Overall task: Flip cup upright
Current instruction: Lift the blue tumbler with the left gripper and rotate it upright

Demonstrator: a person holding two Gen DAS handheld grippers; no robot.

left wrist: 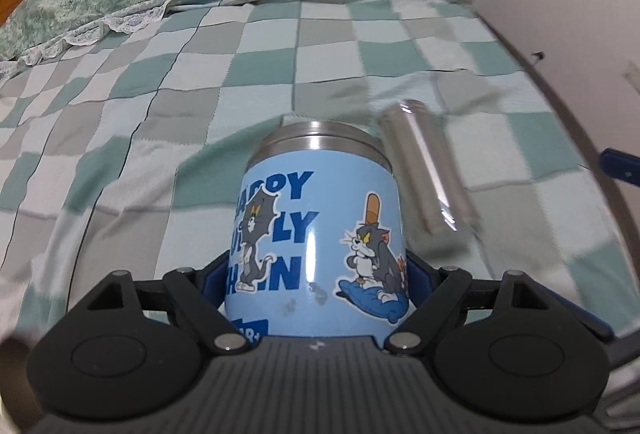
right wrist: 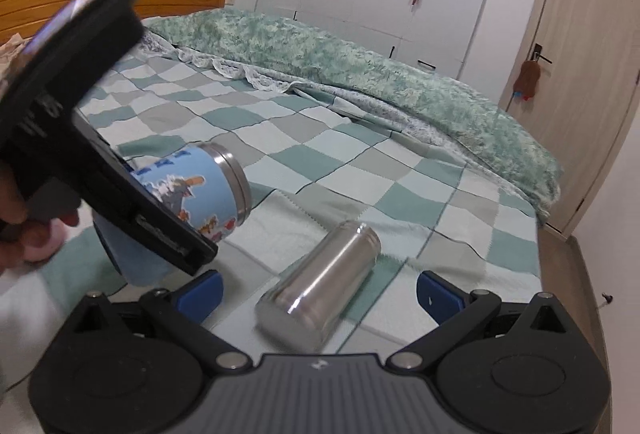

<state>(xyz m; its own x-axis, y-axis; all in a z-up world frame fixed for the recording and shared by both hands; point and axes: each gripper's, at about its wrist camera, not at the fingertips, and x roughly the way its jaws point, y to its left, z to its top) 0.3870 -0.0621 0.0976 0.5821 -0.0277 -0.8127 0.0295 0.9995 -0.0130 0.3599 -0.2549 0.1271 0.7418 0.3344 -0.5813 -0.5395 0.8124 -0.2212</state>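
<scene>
Both cups (right wrist: 196,189) (right wrist: 320,286) only from right wrist.

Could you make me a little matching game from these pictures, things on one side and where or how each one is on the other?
Things:
1. blue cartoon cup
2. steel cylinder
3. fuzzy green blanket
4. right claw

States:
A. bunched along the far side of the bed
B. open, one finger either side of the shiny thing
C. clamped in the left claw, tilted above the checkered sheet
D. lying on its side on the bed

Pairs: 1-C, 2-D, 3-A, 4-B
</scene>
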